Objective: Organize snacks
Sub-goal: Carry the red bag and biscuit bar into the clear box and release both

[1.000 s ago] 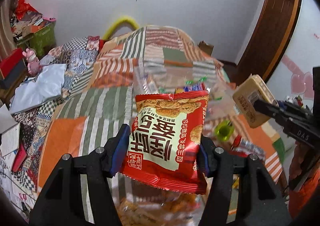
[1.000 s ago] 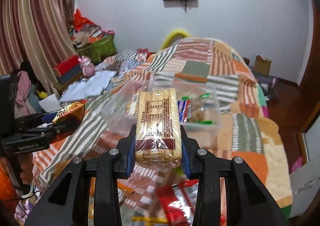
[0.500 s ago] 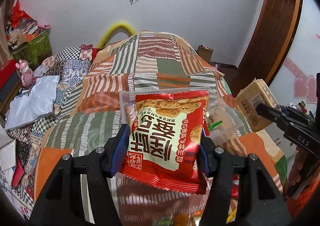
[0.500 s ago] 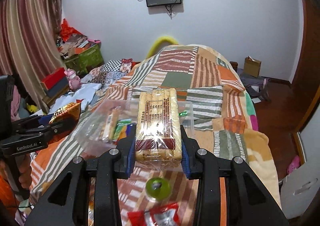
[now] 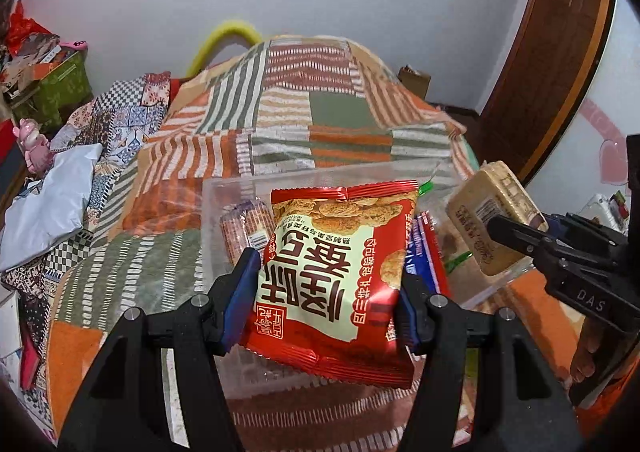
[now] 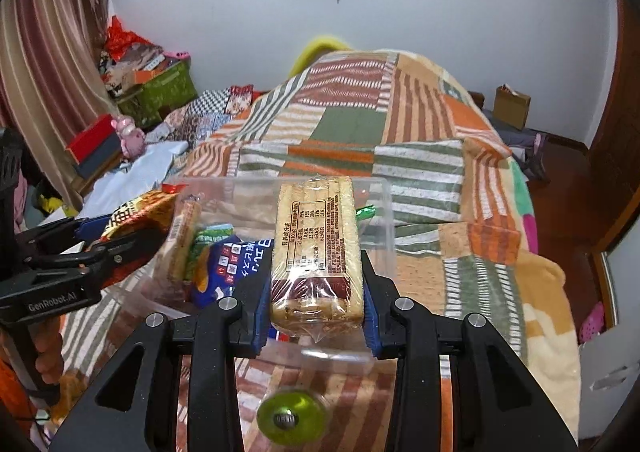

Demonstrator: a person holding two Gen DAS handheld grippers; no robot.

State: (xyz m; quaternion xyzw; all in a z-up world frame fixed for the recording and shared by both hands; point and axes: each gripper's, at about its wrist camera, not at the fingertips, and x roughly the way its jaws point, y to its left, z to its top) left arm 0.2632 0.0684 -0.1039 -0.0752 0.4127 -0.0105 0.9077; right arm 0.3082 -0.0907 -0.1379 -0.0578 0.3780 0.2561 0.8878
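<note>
Two snack packs [image 5: 336,272] between tongs [image 5: 324,300]

Both wrist views look steeply down, close over one clear bin [image 5: 224,188].

Red snack bag [image 5: 336,276] — biscuit pack [image 6: 316,248] — aloft

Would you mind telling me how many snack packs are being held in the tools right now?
2. The left tool grips a red cracker bag; the right tool grips a clear-wrapped biscuit pack. Both are over the clear bin, which holds more snacks, some possibly hidden.
</note>
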